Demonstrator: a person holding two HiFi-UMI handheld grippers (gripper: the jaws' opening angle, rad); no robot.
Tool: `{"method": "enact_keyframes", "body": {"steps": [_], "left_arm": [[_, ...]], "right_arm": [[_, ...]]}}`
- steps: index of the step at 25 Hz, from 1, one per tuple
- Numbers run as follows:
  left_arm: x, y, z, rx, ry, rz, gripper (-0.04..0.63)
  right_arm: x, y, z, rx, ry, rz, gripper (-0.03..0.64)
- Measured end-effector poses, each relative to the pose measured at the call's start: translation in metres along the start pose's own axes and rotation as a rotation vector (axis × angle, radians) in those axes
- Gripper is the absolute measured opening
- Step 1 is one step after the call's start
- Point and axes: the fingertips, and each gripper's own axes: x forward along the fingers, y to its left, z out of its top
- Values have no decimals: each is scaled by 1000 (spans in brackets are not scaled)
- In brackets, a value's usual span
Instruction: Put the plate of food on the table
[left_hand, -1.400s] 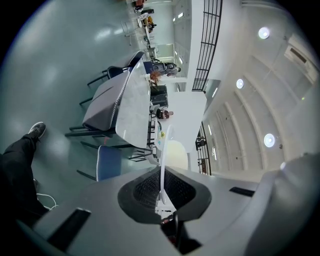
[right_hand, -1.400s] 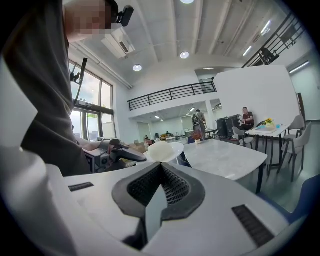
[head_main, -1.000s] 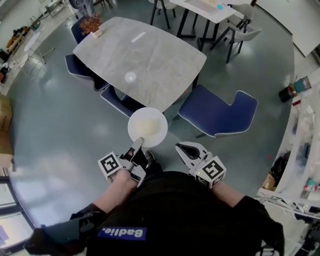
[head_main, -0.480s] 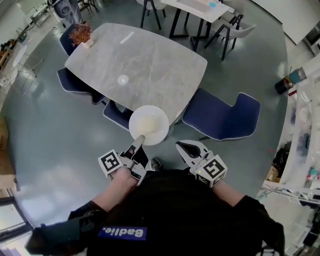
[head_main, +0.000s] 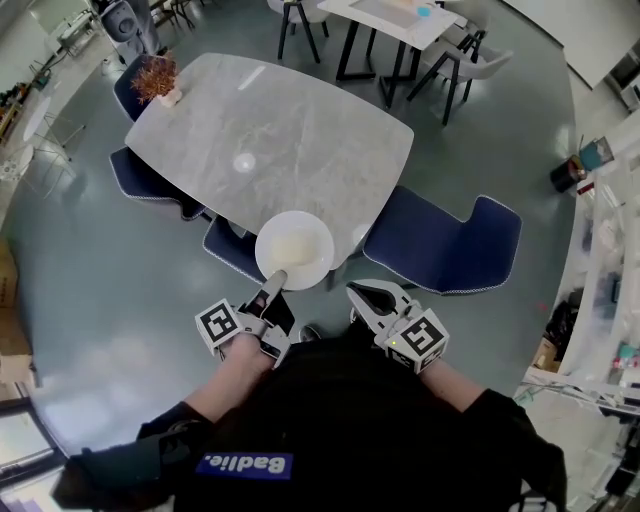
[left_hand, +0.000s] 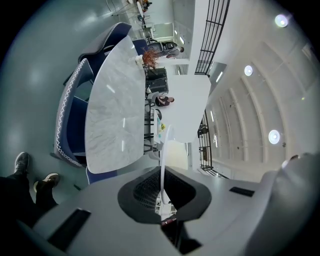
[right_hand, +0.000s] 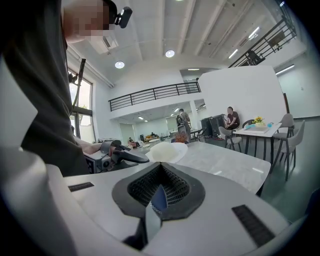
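Note:
A white plate (head_main: 294, 250) with a pale mound of food hangs in the air just off the near edge of the grey marble table (head_main: 270, 130). My left gripper (head_main: 275, 283) is shut on the plate's near rim. In the left gripper view the plate (left_hand: 163, 150) shows edge-on, pinched between the pads (left_hand: 150, 192). My right gripper (head_main: 358, 293) hangs beside it at the right, shut and empty. From the right gripper view I see the plate (right_hand: 167, 150) level with the tabletop (right_hand: 225, 162), and the left gripper (right_hand: 122, 156) holding it.
Blue chairs stand round the table: one (head_main: 445, 245) at the near right, one (head_main: 235, 255) under the plate, more at the left (head_main: 150, 175). A small dried plant (head_main: 155, 75) sits on the table's far left corner. A second table (head_main: 385, 15) stands beyond.
The table has come closer and the plate now sits nearer its near edge. Both grippers keep their places relative to the body.

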Motion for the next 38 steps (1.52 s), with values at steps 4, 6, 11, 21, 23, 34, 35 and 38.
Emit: {"method": "enact_keyframes", "body": {"steps": [4,6,11,21,23,34,35,38], "left_arm": [[18,-9,5,23,-32,-3,14],[26,-13,4,26,-49,-2,14],[49,-16,0,21,-89,10,14],[94,-2,2,29,-190,59,14],[102,-2,5,32,-210,68,14],[118,10,56,18,-256,93,14],[119,11,62,17,-254,89,14],[122,15,81,19,-244,85,14]], "right_arm": [[3,-18,13,1,20,35,9],[2,-29,15,-11,-2,52,9],[-6,-57,15,-12,9,96,9],[-15,-105,10,1,23,176,9],[-15,-112,7,7,31,186,9],[-2,-129,1,21,75,162,9],[1,-130,0,20,75,153,9],[9,-129,6,27,67,116,9]]}}
